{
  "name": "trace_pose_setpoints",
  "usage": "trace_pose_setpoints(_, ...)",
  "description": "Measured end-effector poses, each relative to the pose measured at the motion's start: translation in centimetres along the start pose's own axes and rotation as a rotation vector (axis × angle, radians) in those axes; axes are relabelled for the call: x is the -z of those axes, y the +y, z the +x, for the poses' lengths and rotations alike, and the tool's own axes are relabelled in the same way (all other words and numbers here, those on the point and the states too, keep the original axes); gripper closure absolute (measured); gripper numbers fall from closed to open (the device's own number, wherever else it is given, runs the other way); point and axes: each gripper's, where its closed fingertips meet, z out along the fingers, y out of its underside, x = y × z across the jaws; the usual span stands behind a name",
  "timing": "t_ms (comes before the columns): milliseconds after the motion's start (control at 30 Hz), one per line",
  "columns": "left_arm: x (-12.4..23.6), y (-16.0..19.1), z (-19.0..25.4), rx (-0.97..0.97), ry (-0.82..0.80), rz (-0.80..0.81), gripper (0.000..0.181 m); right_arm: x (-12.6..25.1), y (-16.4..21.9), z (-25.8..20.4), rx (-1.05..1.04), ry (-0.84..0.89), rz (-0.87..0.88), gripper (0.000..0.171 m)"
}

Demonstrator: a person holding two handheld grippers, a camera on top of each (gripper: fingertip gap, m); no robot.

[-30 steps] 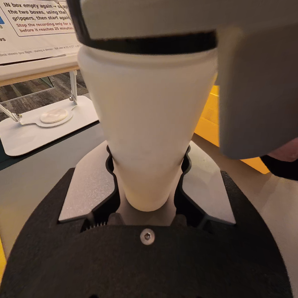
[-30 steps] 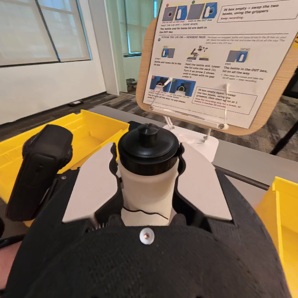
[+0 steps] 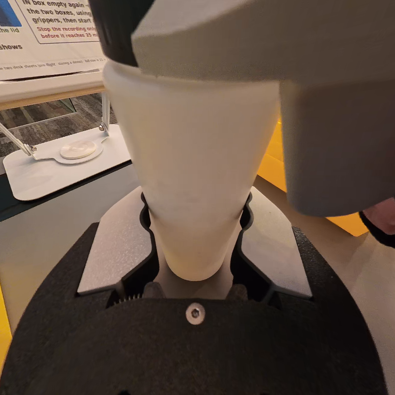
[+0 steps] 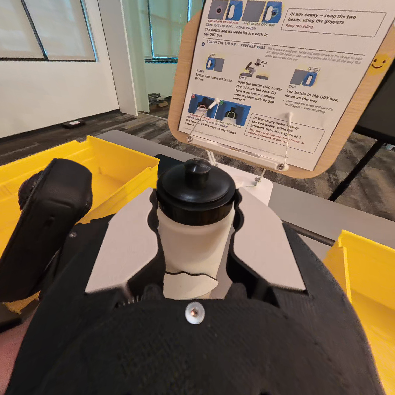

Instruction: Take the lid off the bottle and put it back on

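A white bottle (image 3: 192,160) stands upright on the grey mat (image 3: 42,245). My left gripper (image 3: 195,198) is shut on the bottle's lower body. The black lid (image 4: 195,192), with its round spout, sits on the bottle's neck (image 4: 192,239). My right gripper (image 4: 195,193) is shut on the lid, one grey finger on each side of it. In the left wrist view the right gripper's grey finger (image 3: 235,42) covers most of the lid (image 3: 115,36). The left gripper's black body (image 4: 49,213) shows at the left of the right wrist view.
A yellow bin (image 4: 119,162) stands at the left and another (image 4: 363,267) at the right. An instruction board (image 4: 277,85) on a white stand (image 3: 64,166) is behind the bottle. A person's hand (image 3: 382,215) shows at the right edge.
My right gripper has turned around the lid and tilted; its grey finger now covers more of the lid in the left wrist view. The bottle and left gripper have stayed put.
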Motion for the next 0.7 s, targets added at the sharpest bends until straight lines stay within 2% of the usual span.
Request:
trace_pose_setpoints(500, -0.1, 0.0, 0.1, -0.009, 0.012, 0.001, 0.097, 0.1, 0.0, 0.3, -0.026, -0.012, 0.0, 0.102)
trace_pose_setpoints(633, -0.1, 0.0, 0.7, -0.016, 0.055, 0.009, 0.097, 0.3, -0.8, -0.5, -0.005, -0.199, 0.016, 0.085)
trace_pose_setpoints(700, -0.2, 0.0, 1.2, -0.024, 0.087, 0.014, 0.097, 0.7, -0.8, -0.5, 0.014, -0.289, 0.01, 0.082)
